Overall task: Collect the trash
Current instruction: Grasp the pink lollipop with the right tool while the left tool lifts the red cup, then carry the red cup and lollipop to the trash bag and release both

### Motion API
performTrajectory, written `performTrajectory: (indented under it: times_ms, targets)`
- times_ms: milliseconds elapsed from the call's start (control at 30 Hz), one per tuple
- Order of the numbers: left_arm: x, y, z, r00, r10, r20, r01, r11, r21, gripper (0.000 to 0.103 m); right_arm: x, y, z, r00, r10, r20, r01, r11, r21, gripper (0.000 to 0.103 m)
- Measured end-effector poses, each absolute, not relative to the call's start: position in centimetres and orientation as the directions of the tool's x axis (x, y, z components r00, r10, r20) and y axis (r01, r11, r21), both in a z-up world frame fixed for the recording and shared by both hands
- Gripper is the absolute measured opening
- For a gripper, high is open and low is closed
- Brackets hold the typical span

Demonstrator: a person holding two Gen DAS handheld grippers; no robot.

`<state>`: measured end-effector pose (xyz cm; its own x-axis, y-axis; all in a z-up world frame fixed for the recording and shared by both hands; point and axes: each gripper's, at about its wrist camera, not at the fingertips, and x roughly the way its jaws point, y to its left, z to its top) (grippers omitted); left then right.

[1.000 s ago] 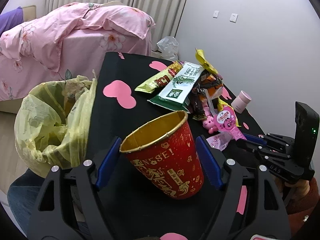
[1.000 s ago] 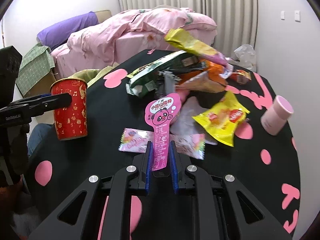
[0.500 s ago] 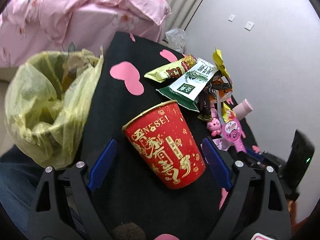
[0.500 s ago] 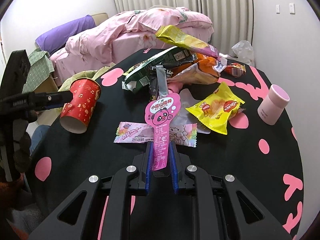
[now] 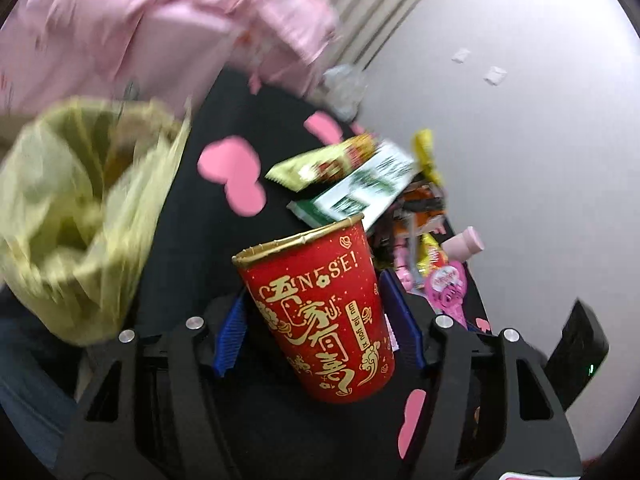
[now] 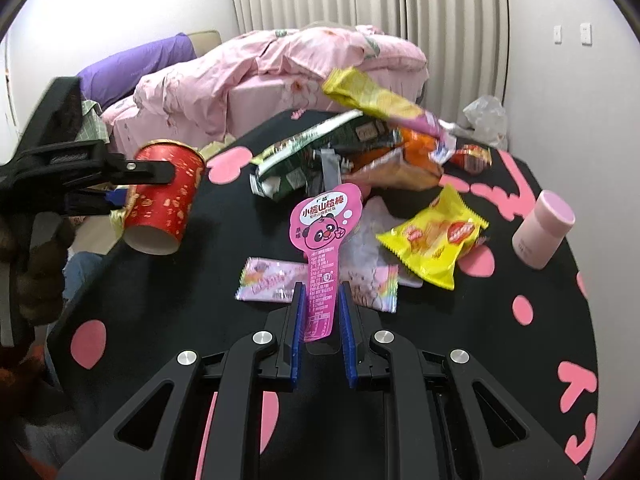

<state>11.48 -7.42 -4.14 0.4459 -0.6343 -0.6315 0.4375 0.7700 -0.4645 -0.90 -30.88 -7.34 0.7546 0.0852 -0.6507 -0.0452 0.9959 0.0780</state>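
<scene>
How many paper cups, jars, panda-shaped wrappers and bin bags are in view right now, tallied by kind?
red paper cup: 1
pink jar: 1
pink panda-shaped wrapper: 1
yellow bin bag: 1
Total: 4

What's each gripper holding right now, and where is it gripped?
Left gripper: jaws closing on the red paper cup, gripped across its side wall, lifted and tilted. Right gripper: pinches the pink panda wrapper by its narrow lower stem.
</scene>
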Motion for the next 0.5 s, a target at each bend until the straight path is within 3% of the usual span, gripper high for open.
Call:
performTrajectory:
  times_ms: [333, 500]
  targets:
    - [10.8, -4.3, -0.8, 0.601, -0.568, -0.562, 0.442, 0.822, -0.359, 0.06, -0.2, -28.7, -4.5, 0.791, 0.11, -0.603, -0.108, 0.993, 0.039, 0.017]
    - [12.6, 2.4, 2.0, 0.803, -0.293, -0.519, 0.228, 0.956, -0.187, 0.06, 3.0, -25.3, -1.6, 0.803, 0.207, -0.559, -0.228, 0.973, 0.032, 0.017]
